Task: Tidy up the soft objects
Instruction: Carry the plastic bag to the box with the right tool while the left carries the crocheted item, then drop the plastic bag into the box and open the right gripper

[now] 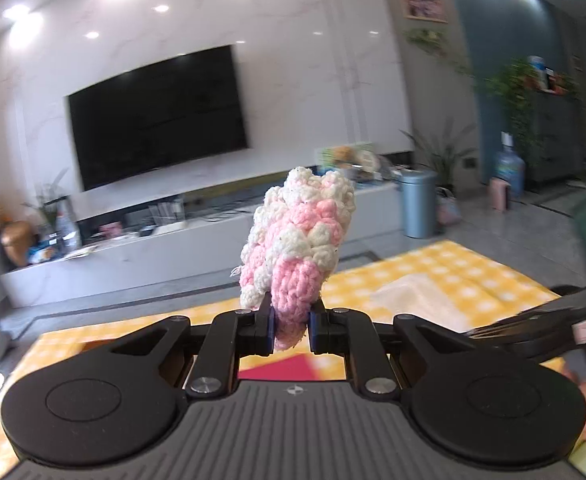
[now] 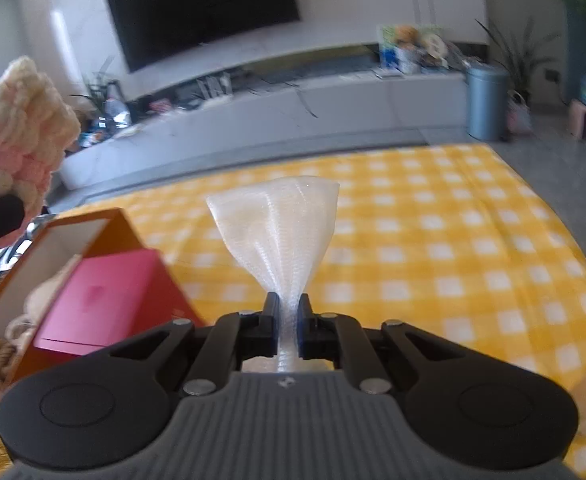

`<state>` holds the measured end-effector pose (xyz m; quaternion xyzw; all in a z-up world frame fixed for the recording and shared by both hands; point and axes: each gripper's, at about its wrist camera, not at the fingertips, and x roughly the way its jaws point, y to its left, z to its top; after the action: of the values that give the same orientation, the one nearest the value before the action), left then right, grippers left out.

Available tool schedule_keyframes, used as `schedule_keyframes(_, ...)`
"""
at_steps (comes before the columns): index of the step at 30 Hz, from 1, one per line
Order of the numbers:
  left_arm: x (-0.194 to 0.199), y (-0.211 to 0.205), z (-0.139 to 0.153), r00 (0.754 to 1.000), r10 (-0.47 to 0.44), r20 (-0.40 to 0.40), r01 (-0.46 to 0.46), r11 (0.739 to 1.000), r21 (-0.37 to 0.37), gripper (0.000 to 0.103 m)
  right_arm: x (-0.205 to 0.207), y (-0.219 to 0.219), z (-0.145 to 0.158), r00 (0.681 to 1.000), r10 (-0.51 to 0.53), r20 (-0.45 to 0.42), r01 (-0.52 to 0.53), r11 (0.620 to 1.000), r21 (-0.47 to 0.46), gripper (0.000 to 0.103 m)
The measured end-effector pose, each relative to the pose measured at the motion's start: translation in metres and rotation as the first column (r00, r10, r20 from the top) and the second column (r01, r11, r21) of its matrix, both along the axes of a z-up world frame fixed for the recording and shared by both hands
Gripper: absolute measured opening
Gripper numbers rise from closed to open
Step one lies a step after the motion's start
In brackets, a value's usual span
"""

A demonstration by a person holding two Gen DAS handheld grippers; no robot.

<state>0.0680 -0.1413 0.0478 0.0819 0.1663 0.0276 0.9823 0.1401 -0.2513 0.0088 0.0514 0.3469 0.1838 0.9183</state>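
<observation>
Left gripper (image 1: pixel 290 330): fingers clamped on a pink-and-white crochet piece (image 1: pixel 297 244), held up above the table (image 2: pixel 433 220). Right gripper (image 2: pixel 286 326): fingers pinched tight on a sheer white mesh cloth (image 2: pixel 277 220), fanned out above the yellow checked tablecloth. Orange box (image 2: pixel 113 224) sits at left, red box (image 2: pixel 105 300) inside it.

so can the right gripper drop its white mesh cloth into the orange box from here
Probably yes. The orange box stands open-topped just left of the right gripper, nothing between them. A pink box fills part of it, so room is tight.
</observation>
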Motion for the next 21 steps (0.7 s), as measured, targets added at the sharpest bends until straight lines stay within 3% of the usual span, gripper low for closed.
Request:
schedule_keyframes(11,-0.023,0.120,0.024,0.971,0.230,0.058,-0.223,0.969,-0.108,0.017,-0.042,0.107,0.050,0.967,0.230,0.105,-0.235,0.971,0.036,0.006)
schedule_keyframes(17,-0.015,0.171,-0.008,0.971,0.212,-0.111,-0.235,0.938,-0.257,0.017,-0.041,0.179,0.049,0.949,0.307,0.072,-0.308,0.951,0.002,0.006)
schedule_keyframes(21,-0.008,0.186,-0.037,0.955,0.209,-0.210,-0.257,0.936,-0.242,0.017,-0.028,0.223,0.033,0.949,0.315,0.019,-0.315,0.949,-0.034,0.006)
